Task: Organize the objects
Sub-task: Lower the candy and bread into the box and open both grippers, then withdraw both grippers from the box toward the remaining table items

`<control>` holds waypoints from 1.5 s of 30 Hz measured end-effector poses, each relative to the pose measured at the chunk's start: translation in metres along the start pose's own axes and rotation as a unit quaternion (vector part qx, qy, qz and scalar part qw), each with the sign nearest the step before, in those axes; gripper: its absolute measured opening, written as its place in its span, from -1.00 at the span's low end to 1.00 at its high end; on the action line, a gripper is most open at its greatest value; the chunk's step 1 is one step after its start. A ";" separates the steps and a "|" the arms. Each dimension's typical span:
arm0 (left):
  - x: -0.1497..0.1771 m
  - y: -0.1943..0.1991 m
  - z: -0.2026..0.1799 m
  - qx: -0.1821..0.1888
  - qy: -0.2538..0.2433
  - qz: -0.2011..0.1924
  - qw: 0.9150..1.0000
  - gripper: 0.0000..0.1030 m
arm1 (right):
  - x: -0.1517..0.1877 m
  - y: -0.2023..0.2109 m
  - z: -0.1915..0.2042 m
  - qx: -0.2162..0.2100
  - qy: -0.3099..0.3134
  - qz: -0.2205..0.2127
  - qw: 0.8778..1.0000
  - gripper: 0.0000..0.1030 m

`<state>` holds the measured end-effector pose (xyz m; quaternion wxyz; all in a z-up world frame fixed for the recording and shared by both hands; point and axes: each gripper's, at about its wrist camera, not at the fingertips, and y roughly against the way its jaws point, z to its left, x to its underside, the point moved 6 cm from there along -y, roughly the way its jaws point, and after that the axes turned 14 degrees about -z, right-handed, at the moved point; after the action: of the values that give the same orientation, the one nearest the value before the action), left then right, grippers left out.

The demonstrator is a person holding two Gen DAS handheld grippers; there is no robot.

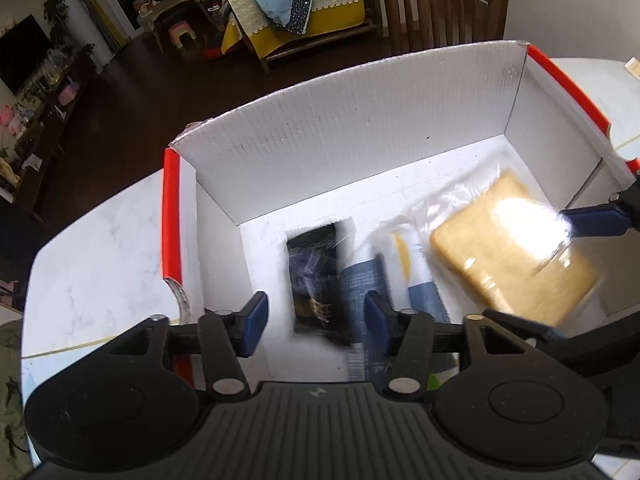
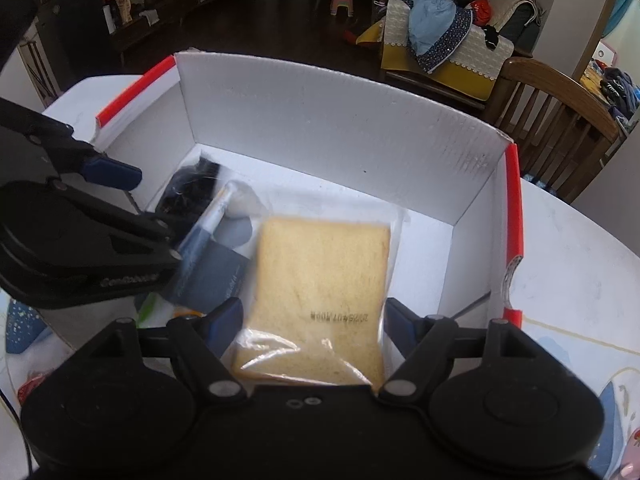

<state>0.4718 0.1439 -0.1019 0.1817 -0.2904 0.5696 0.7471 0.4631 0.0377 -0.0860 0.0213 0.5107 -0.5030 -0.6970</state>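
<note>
Left gripper (image 1: 316, 322): my fingers wide apart, holding nothing, above the black packet (image 1: 314, 276).
Right gripper (image 2: 310, 326): open around the wrapped bread (image 2: 324, 276), not pressing.
Bread: lying inside the white box (image 2: 340, 128).

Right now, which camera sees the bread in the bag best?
The right wrist view: the bagged bread lies sharp and whole in the white box, printed date code visible. In the left wrist view the bread is blurred and glare whitens part of it.
</note>
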 end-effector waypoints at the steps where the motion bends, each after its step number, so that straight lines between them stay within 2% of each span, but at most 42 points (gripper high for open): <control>1: -0.001 0.000 0.001 0.003 0.003 -0.002 1.000 0.22 | -0.001 0.001 0.001 -0.003 -0.001 -0.002 1.000 0.59; 3: -0.001 0.003 0.001 0.000 0.009 -0.008 1.000 0.24 | -0.003 0.005 0.003 -0.002 0.005 -0.010 1.000 0.67; 17: -0.011 0.033 0.014 0.017 0.055 -0.048 0.997 0.24 | -0.015 0.042 -0.007 0.004 -0.023 -0.044 0.999 0.68; 30: -0.015 0.097 0.013 0.046 0.070 -0.100 0.991 0.24 | -0.024 0.106 0.007 0.005 -0.022 -0.096 0.995 0.67; 45: 0.007 0.177 0.017 0.091 0.098 -0.156 0.979 0.24 | -0.017 0.177 0.036 -0.011 -0.028 -0.143 0.989 0.68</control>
<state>0.3561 0.1090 0.0288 0.2650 -0.4298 0.5983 0.6221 0.3591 -0.0163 0.0528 -0.0868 0.5572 -0.4176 -0.7125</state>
